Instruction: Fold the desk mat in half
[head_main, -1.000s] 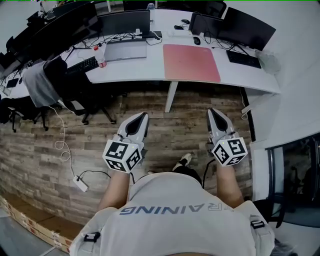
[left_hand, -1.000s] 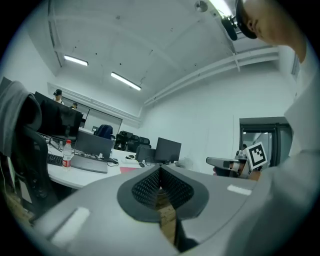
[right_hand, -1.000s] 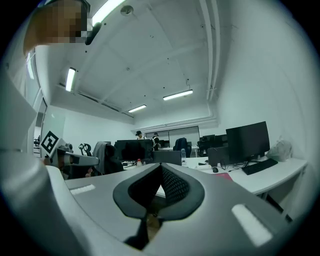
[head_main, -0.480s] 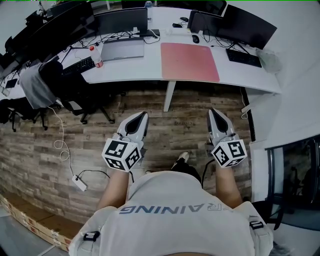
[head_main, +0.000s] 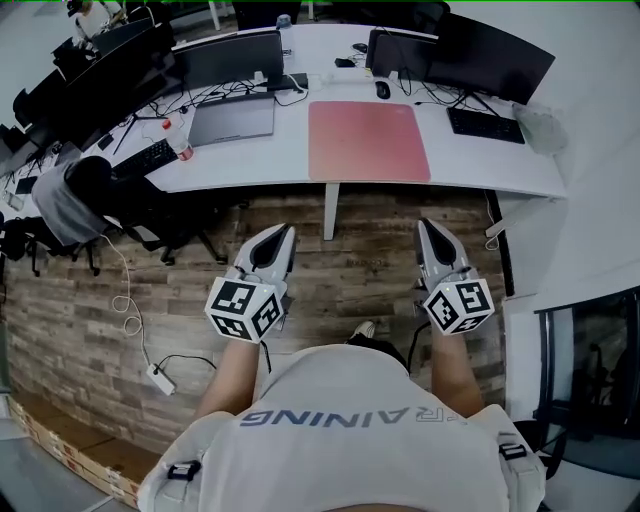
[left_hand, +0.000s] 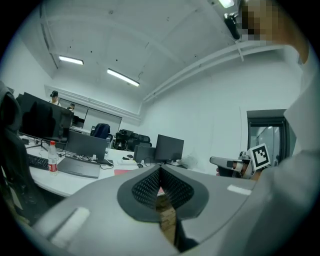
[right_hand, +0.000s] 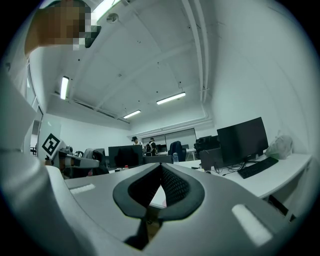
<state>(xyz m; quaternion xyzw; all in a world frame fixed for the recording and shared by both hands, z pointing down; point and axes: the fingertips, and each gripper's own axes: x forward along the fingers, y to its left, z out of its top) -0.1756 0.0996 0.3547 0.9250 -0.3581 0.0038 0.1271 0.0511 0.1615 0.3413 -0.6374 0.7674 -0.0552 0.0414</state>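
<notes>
- The desk mat (head_main: 368, 140) is a flat pink-red rectangle with a matte, slightly mottled surface and softly rounded corners. It lies fully spread out, with no fold in it.
- It sits at upper centre of the head view, on a white smooth-topped desk (head_main: 470, 165) with a curved front edge. A grey laptop (head_main: 232, 120) is to its left and a black keyboard (head_main: 484, 124) to its right.
- A small dark mouse (head_main: 381, 89) sits just past the mat's far right corner, and dark monitors (head_main: 490, 52) line the back of the desk.
- The left gripper (head_main: 283, 230) has a pale grey plastic shell that tapers to a point, with a black-and-white marker cube at the back. It's at lower centre-left, over the floor and well apart from the mat.
- In the left gripper view its jaws are clenched tip to tip, and the black ribbed pads (left_hand: 147, 186) have nothing pinched between them.
- The right gripper (head_main: 425, 224) has the same build, sits at lower centre-right, and is also well short of the desk.
- In the right gripper view its jaws are pressed together and empty, with the same dark textured pads (right_hand: 174, 186).
- The floor (head_main: 340, 270) under both grippers is brown wood plank, rough-looking and streaky.
</notes>
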